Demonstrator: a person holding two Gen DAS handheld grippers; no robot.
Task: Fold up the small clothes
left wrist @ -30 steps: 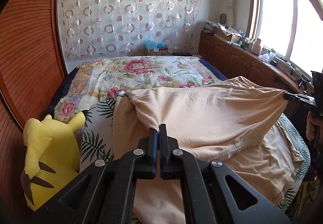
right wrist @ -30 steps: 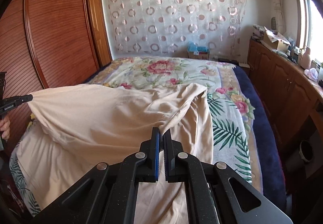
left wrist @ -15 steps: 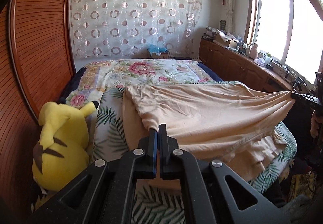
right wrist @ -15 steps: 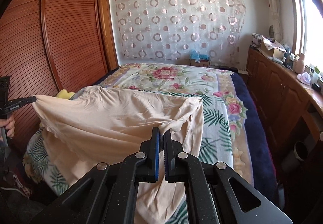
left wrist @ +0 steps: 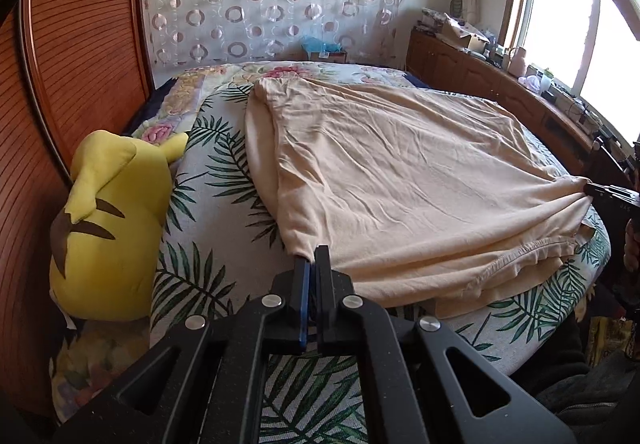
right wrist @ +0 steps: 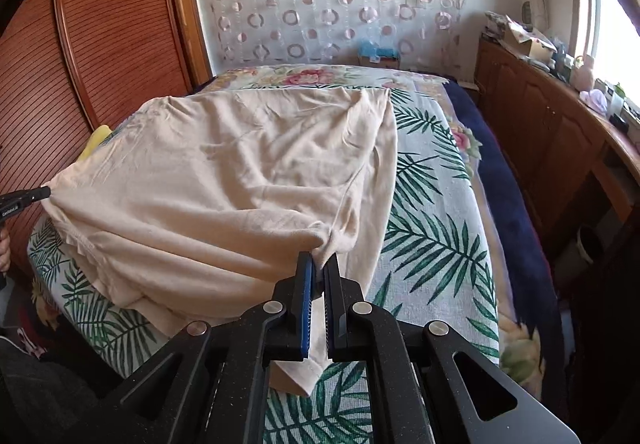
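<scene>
Peach garment (left wrist: 400,180) lowered onto bed (left wrist: 208,228); both tools clamped.

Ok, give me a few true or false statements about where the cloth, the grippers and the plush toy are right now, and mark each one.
1. Both grippers are shut on the peach cloth. True: the left gripper and the right gripper each pinch an edge.
2. The cloth hangs in the air, clear of the bed. False: most of it lies on the bed.
3. A yellow plush sits on the bed beside the cloth. True.
4. The plush lies on top of the cloth. False: it is apart from it, with bare leaf-print bedspread between.
5. The cloth is folded into a small square. False: it is spread wide in loose layers.
</scene>
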